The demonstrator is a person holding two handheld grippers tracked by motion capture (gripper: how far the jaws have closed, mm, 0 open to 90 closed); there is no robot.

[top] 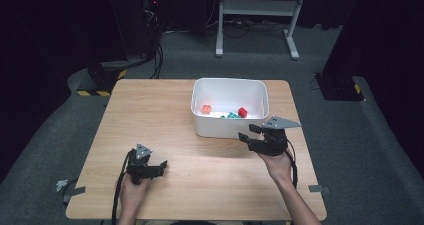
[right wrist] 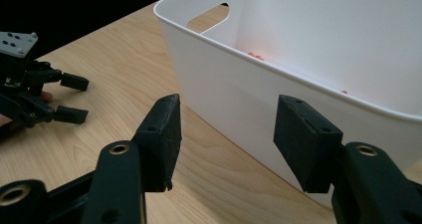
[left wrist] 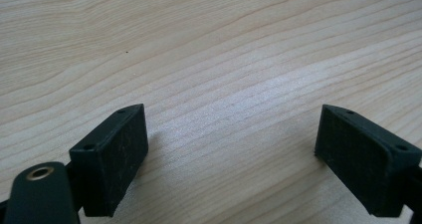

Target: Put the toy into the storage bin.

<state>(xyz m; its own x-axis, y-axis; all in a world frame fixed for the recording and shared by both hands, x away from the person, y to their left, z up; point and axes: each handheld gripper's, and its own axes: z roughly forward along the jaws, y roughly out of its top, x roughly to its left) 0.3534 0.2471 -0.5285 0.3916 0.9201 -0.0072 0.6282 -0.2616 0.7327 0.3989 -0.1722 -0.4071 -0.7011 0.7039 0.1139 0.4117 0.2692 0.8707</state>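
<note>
The right gripper [top: 253,133] hovers just beside the near wall of the white bin [top: 227,128], jaws apart and holding nothing. Inside the bin lie an orange block [top: 206,108], a red block [top: 242,112] and a teal block [top: 232,115]. The left gripper [top: 161,167] sits low over the bare wooden table [top: 150,115], well apart from the bin, jaws spread wide and empty.

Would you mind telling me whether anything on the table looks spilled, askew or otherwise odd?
Nothing stands out. The white bin sits upright on the wooden table with the orange, teal and red blocks inside it. The left gripper and right gripper are both open and empty.
</note>
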